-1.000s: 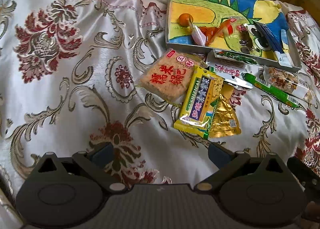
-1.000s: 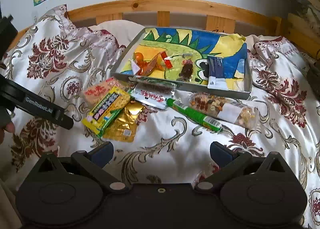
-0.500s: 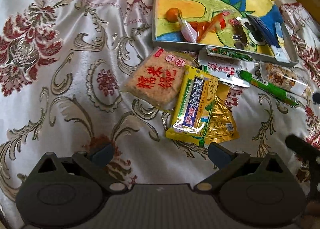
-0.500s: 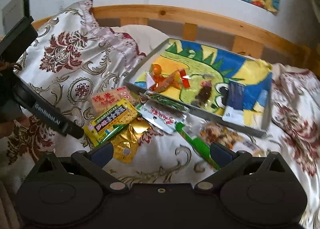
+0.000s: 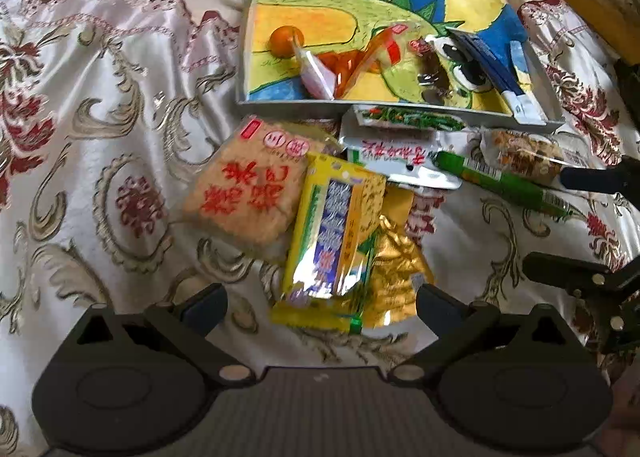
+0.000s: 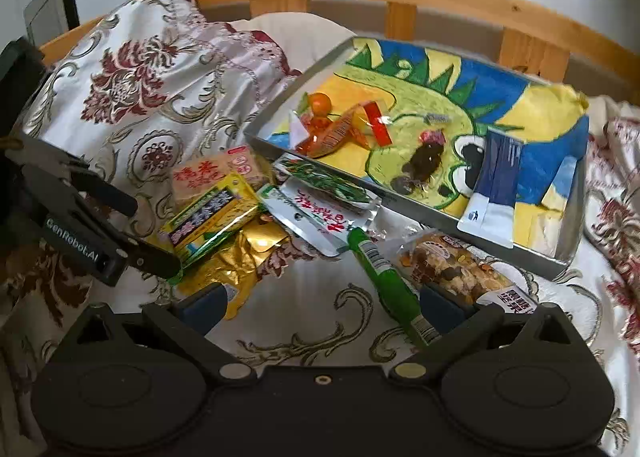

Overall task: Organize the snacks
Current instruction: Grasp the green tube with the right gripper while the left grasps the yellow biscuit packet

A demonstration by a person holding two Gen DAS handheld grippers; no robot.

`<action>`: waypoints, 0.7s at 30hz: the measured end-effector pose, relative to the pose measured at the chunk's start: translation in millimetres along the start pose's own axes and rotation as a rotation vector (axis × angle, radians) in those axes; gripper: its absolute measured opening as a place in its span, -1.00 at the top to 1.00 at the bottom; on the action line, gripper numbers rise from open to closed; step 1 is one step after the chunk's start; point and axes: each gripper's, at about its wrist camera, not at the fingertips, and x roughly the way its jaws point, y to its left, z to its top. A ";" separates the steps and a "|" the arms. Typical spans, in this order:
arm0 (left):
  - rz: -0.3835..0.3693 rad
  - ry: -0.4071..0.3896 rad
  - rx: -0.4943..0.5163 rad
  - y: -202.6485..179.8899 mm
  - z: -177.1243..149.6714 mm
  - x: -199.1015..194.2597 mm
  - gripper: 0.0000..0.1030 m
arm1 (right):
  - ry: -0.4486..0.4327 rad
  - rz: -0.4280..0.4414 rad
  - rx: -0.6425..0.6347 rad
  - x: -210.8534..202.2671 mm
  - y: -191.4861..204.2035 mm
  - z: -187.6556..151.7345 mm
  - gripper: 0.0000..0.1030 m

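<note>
Both grippers, left gripper (image 5: 322, 303) and right gripper (image 6: 322, 303), were wide open, holding nothing. The snack pile sat just in front of the tray (image 6: 420, 215) on the bed. The yellow packet (image 5: 332, 241) overlapped the gold pouch (image 5: 396, 277), so grabbing one could've dragged both on that slippery satin.

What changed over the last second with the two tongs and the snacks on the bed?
Both tongs, still open and empty, came down toward the loose pile. The left tongs now sit at the yellow packet; the right tongs closed in by the green stick and nut bar. Nothing was grabbed; the snacks and tray stayed put.
</note>
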 end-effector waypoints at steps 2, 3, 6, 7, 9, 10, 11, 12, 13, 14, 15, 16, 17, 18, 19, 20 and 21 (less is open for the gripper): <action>0.003 -0.012 0.010 -1.9 2.2 3.4 -0.99 | 0.016 0.009 0.019 6.0 -7.8 0.6 -0.98; 0.008 -0.014 0.017 -3.6 3.4 6.0 -0.99 | 0.033 0.012 0.030 10.2 -12.0 0.6 -0.98; 0.002 -0.017 0.049 -6.8 4.6 11.3 -0.99 | 0.071 0.015 0.055 21.7 -20.6 0.2 -0.95; 0.000 -0.014 0.069 -8.2 5.1 12.9 -0.99 | 0.076 0.009 0.058 24.3 -22.6 -0.3 -0.94; 0.010 -0.017 0.102 -11.0 5.7 14.1 -0.99 | 0.087 0.009 0.066 30.0 -27.3 -0.2 -0.87; 0.016 -0.022 0.118 -12.4 6.0 14.3 -0.99 | 0.090 0.014 0.072 32.3 -28.7 -0.1 -0.87; 0.020 -0.023 0.132 -13.7 6.7 14.8 -0.99 | 0.093 0.020 0.082 35.1 -30.9 -0.3 -0.85; 0.020 -0.021 0.143 -14.5 7.3 15.7 -0.99 | 0.102 0.023 0.095 38.3 -32.7 -0.7 -0.83; 0.021 -0.020 0.148 -15.1 7.8 16.5 -0.99 | 0.110 0.021 0.104 40.8 -33.3 -0.8 -0.80; 0.022 -0.018 0.151 -15.9 8.1 17.5 -0.98 | 0.117 0.016 0.107 42.7 -32.8 -0.7 -0.74; 0.019 -0.016 0.153 -16.2 7.8 17.9 -0.95 | 0.122 0.011 0.103 43.6 -31.7 -0.9 -0.67; 0.017 -0.012 0.157 -16.9 7.8 19.3 -0.91 | 0.124 0.006 0.099 43.6 -30.6 -0.9 -0.62; 0.017 -0.009 0.162 -17.4 7.8 20.0 -0.88 | 0.125 0.004 0.093 43.0 -28.9 -0.6 -0.54; 0.019 -0.008 0.172 -18.2 7.3 20.8 -0.84 | 0.124 0.006 0.087 42.5 -27.2 -0.5 -0.47; 0.024 -0.010 0.182 -18.6 7.0 21.3 -0.81 | 0.126 0.010 0.083 42.1 -25.7 -0.5 -0.43; 0.032 -0.015 0.193 -19.3 6.6 21.5 -0.79 | 0.127 0.014 0.080 42.0 -24.6 -0.3 -0.38; 0.038 -0.019 0.201 -19.6 6.5 21.4 -0.72 | 0.128 0.021 0.075 41.6 -23.2 -0.3 -0.30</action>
